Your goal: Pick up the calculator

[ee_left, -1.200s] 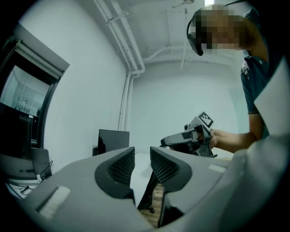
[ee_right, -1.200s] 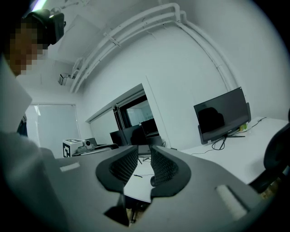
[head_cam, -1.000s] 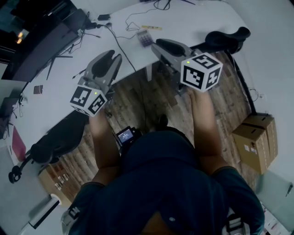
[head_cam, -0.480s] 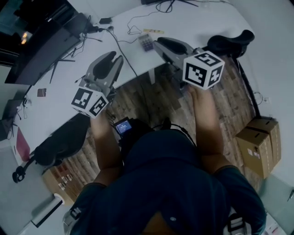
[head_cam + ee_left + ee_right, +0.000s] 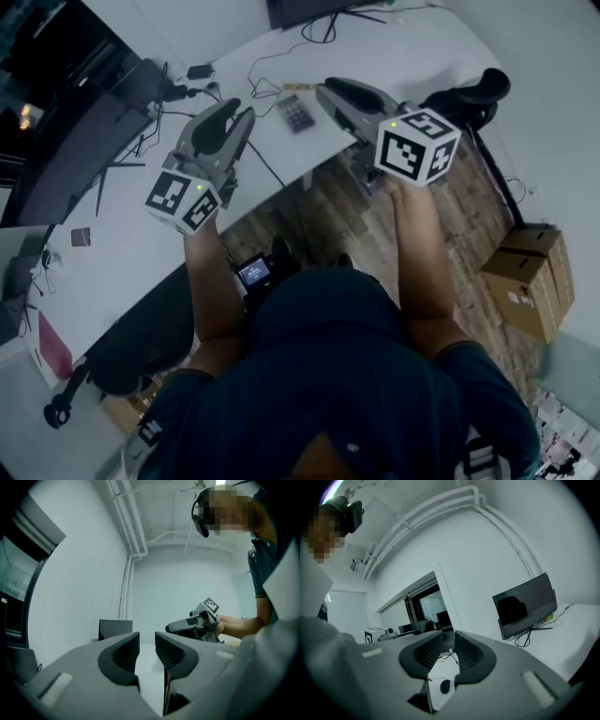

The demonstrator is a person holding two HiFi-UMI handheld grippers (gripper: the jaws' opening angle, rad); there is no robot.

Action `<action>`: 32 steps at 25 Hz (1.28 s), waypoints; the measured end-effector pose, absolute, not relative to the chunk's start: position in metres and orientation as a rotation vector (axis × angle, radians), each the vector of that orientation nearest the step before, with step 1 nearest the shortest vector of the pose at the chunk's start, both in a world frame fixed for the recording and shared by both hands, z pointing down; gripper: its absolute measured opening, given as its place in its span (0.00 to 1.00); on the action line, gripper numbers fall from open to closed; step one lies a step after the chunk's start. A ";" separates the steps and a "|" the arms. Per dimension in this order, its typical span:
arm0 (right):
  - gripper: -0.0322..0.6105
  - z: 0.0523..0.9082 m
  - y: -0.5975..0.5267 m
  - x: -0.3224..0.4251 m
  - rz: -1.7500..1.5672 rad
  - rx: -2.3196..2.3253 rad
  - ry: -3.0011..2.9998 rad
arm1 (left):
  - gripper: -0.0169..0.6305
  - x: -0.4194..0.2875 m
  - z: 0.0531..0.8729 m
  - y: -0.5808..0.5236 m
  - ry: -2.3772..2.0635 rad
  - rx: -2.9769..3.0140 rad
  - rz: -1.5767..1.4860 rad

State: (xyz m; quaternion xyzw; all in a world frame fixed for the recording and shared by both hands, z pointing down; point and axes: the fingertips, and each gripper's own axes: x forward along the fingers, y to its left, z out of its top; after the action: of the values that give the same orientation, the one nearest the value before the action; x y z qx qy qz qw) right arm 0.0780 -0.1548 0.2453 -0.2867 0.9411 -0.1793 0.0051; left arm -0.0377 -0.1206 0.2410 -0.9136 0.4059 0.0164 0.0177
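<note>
The calculator [image 5: 296, 112], small, dark and keyed, lies on the white desk [image 5: 394, 56] near its front edge. It appears only in the head view. My left gripper [image 5: 234, 108] hangs over the desk to the calculator's left, a short way off. My right gripper [image 5: 323, 87] is just right of the calculator and above it, not touching. In the left gripper view [image 5: 147, 641] and the right gripper view [image 5: 449, 641] the ribbed pads stand nearly together with nothing between them. The left gripper view also catches the right gripper [image 5: 194, 623] in a hand.
A dark monitor [image 5: 300, 9] stands at the desk's back, also seen as the monitor [image 5: 527, 604]. Cables [image 5: 253, 80] cross the desk and a mouse [image 5: 445, 686] lies on it. A black office chair [image 5: 464, 94] sits right, another chair [image 5: 141, 328] lower left, cardboard boxes [image 5: 525, 277] on the floor.
Both grippers have moved forward from over the floor to over the desk, closing in on the calculator from either side. Their jaws look the same as before.
</note>
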 end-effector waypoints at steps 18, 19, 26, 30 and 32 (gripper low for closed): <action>0.18 0.263 -0.226 0.033 -0.623 -1.041 2.924 | 0.18 -0.090 0.257 -0.205 1.189 -2.933 0.063; 0.18 0.264 -0.229 0.031 -0.624 -1.047 2.925 | 0.18 -0.092 0.257 -0.207 1.189 -2.936 0.066; 0.18 0.267 -0.241 0.012 -0.628 -1.085 2.938 | 0.18 -0.117 0.263 -0.223 1.209 -2.955 0.101; 0.18 0.268 -0.247 0.000 -0.629 -1.115 2.936 | 0.18 -0.134 0.265 -0.227 1.209 -2.964 0.120; 0.18 0.268 -0.250 -0.009 -0.625 -1.125 2.940 | 0.18 -0.143 0.266 -0.230 1.209 -2.967 0.129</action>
State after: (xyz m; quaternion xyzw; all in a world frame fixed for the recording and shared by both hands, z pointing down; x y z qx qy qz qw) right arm -0.0087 -0.2502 0.2681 -0.3504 0.9156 -0.1945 -0.0339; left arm -0.1430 -0.2297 0.2665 -0.9249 0.3767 0.0401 -0.0325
